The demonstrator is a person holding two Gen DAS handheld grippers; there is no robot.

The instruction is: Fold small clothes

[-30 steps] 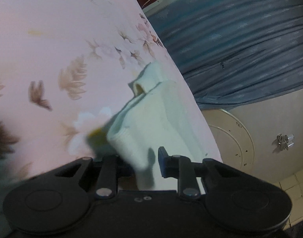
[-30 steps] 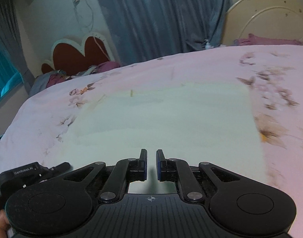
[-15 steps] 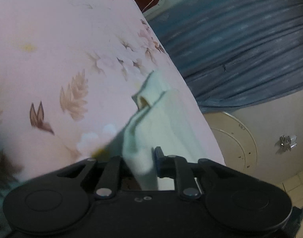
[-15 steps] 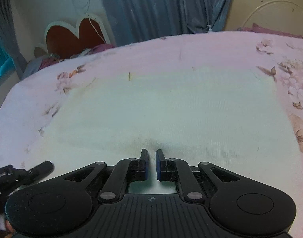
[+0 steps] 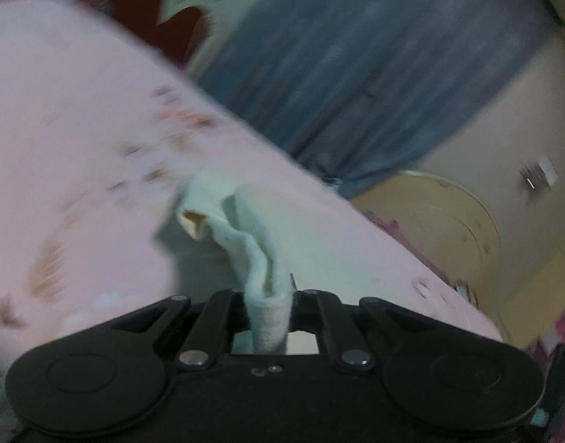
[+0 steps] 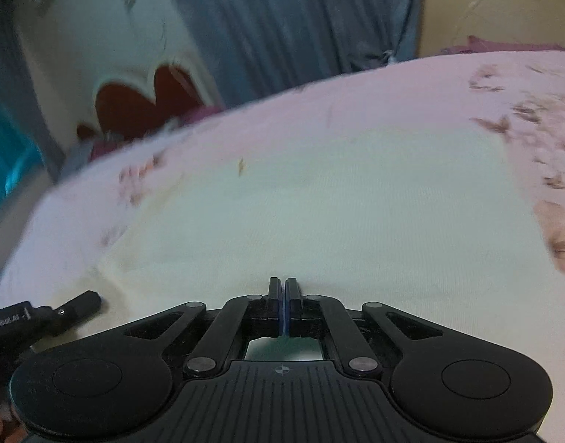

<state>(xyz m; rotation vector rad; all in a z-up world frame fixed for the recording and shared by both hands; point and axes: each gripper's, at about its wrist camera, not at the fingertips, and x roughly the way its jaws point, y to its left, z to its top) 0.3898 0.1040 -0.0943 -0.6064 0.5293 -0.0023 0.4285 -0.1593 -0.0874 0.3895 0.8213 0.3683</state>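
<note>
Pinching a bunched ridge of soft pale knit garment (image 5: 245, 236), left claw (image 5: 269, 306); right claw (image 6: 284, 304) pressed together.

Dim bedroom light, both of my views smearing with motion blur.

Ahead of my left tongs (image 5: 269, 295) the pink bedsheet (image 5: 79, 129) is streaking, its print unreadable, and the pale cloth (image 5: 245, 243) is casting a soft shadow to its left. Beyond my right tongs (image 6: 283, 295) cool light is glowing from a teal window (image 6: 5, 162) at far left; the curtain (image 6: 282, 18) behind is blurring, and the fisheye is bowing the bed's edge and darkening the corners.
</note>
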